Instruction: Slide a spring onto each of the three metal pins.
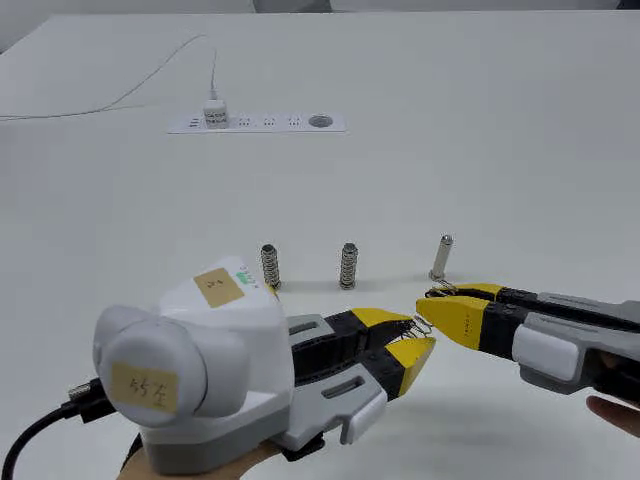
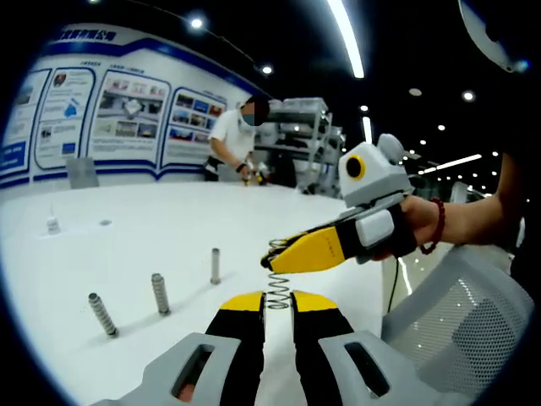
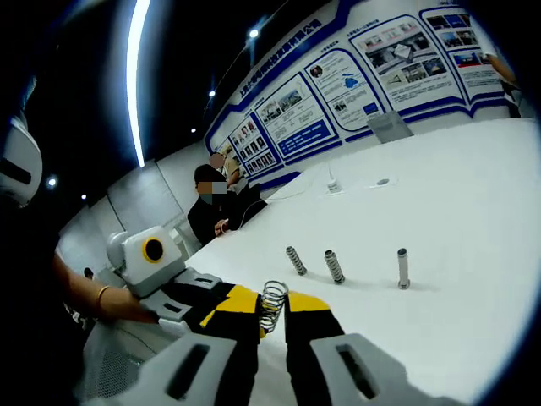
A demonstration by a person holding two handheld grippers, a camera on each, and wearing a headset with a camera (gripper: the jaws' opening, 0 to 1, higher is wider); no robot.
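Note:
A loose spring (image 1: 422, 322) hangs above the white table between both grippers. My left gripper (image 1: 420, 333) reaches in from the lower left and is shut on the spring's lower part (image 2: 277, 288). My right gripper (image 1: 428, 298) comes from the right and is shut on the spring's other end (image 3: 271, 298). In the left gripper view the right gripper (image 2: 272, 258) pinches the top coils. Three upright pins stand in a row behind them. The left pin (image 1: 270, 266) and middle pin (image 1: 348, 265) each wear a spring. The right pin (image 1: 441, 258) is bare.
A white power strip (image 1: 258, 122) with a plugged-in adapter and its cable lies at the far side of the table. People stand in the background (image 2: 237, 139) (image 3: 211, 207). A grey mesh chair (image 2: 473, 313) stands by the table edge.

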